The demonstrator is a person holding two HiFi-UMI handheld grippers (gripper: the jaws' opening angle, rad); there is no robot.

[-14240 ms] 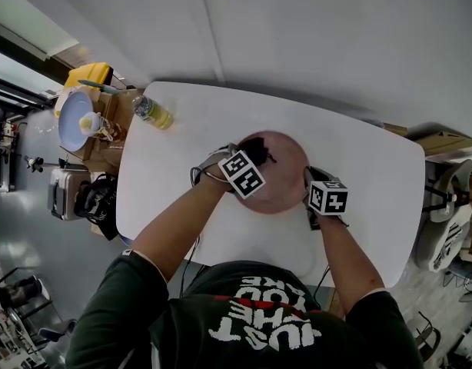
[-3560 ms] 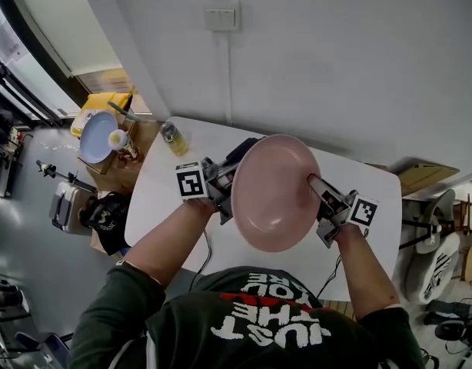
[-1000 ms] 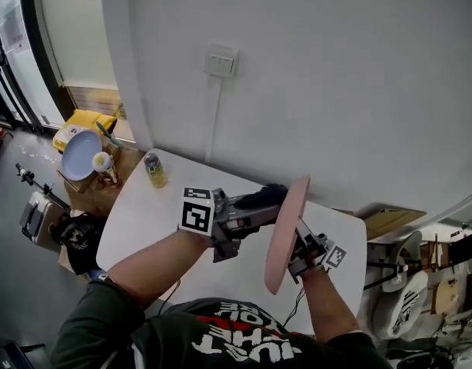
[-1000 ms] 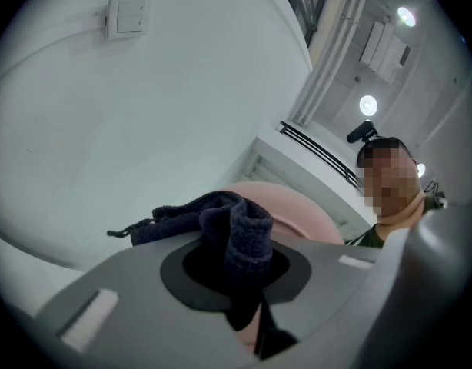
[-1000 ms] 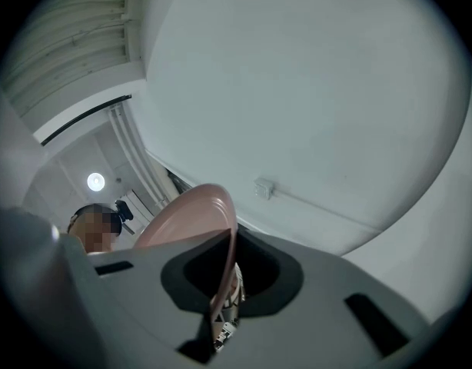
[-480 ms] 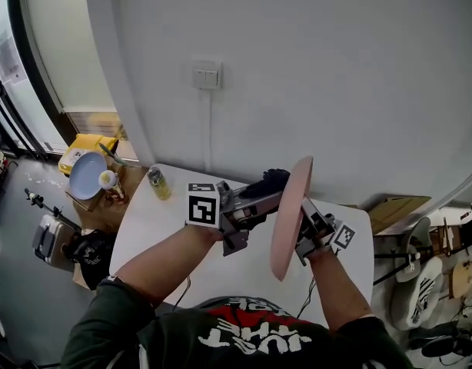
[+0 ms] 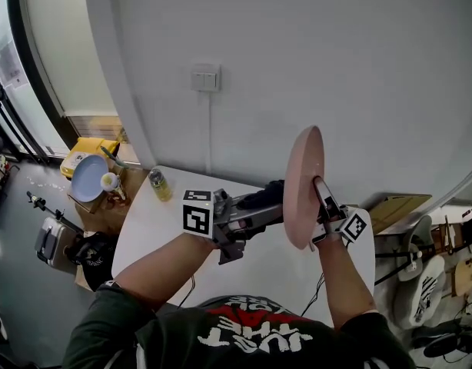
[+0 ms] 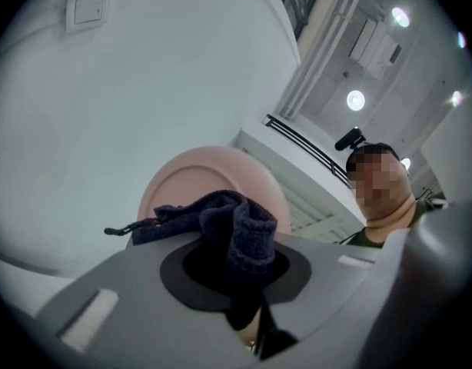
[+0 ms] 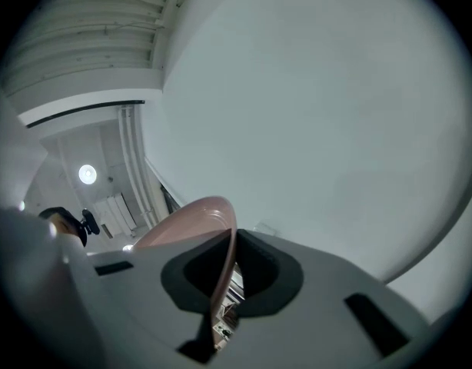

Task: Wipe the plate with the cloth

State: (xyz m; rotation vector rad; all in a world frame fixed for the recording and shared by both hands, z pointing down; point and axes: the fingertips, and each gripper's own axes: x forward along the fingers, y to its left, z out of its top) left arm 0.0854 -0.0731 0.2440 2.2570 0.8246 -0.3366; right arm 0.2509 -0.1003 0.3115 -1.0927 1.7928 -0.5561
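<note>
two claws grip: right claw (image 9: 219, 283) the upright pink plate (image 7: 302, 177), left claw (image 8: 244, 274) dark cloth (image 8: 221, 225).

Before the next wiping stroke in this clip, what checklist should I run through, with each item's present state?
1. Right gripper clamped on the plate: ok, the rim sits between its jaws.
2. Left gripper holding the cloth: ok, the dark cloth is bunched between its jaws.
3. Cloth touching the plate's face: cannot tell. They meet in the head view, but contact is not clear.
4. Plate clear of the table: ok, it is held on edge above the table.
5. Bottle out of the way: ok, it stands at the table's far left corner.
</note>
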